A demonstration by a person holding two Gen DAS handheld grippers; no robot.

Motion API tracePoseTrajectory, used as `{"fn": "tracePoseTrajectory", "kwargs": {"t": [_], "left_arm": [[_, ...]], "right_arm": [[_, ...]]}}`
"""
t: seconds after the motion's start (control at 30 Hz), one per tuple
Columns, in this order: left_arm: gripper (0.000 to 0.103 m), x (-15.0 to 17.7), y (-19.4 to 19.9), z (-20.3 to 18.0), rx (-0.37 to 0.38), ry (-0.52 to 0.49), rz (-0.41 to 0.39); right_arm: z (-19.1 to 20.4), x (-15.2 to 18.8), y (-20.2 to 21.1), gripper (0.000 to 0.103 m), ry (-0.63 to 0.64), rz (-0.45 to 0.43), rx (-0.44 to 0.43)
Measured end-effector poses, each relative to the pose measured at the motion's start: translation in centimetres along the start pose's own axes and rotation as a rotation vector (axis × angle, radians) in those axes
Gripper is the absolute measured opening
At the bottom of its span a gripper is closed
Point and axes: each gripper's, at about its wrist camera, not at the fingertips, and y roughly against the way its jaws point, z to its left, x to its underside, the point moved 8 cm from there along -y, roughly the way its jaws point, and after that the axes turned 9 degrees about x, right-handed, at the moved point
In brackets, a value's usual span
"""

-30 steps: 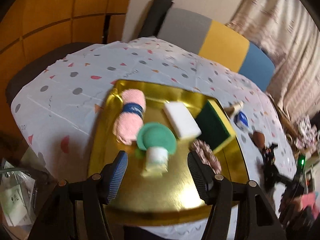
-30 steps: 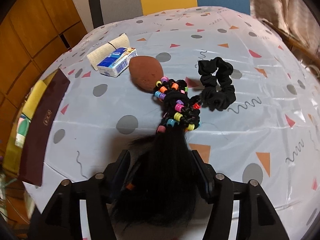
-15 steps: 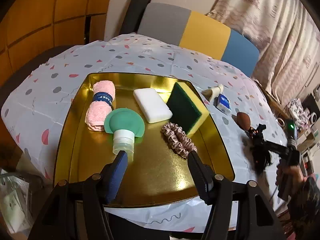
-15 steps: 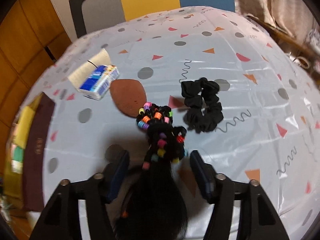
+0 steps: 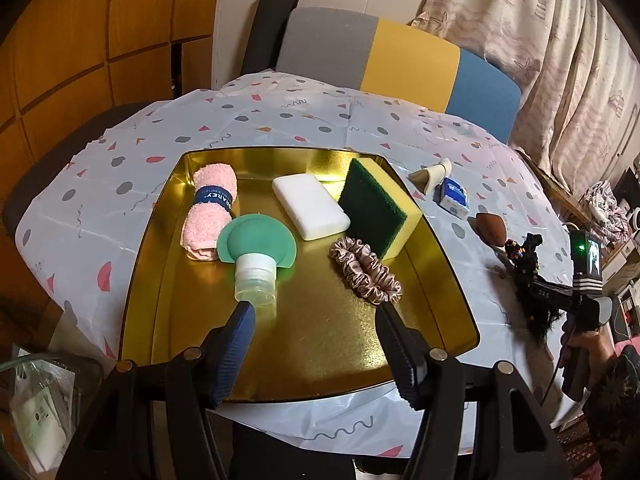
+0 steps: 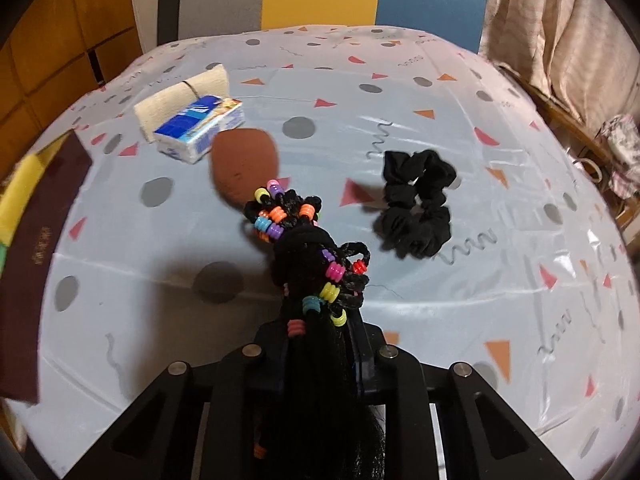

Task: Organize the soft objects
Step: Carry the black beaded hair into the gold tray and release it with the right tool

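Black beaded hairpiece (image 6: 316,280) now pinched in right gripper (image 6: 324,344), jaws just closed from wide; left gripper (image 5: 312,320) unchanged, open and empty over gold tray (image 5: 320,344).

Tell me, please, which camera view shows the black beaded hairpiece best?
The right wrist view: the beaded hairpiece fills its centre, coloured beads clear, clamped in the right gripper. The left wrist view shows it only small at the right edge.
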Motion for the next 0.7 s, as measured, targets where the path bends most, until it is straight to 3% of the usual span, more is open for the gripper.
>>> {"fn": "tracePoseTrajectory", "kwargs": {"t": [0.27,0.7], "left_arm": [[0.063,0.2,0.2,0.2,-0.003,0.002,-0.001],[0.063,0.4,0.5,0.9,-0.018,0.011,-0.005]], "right_arm": [[2.8,1.4,2.9,0.022,-0.08,0.008,-0.208],[8.0,-0.4,8.6,0.022,-0.024,-0.091,-0.356]]}}
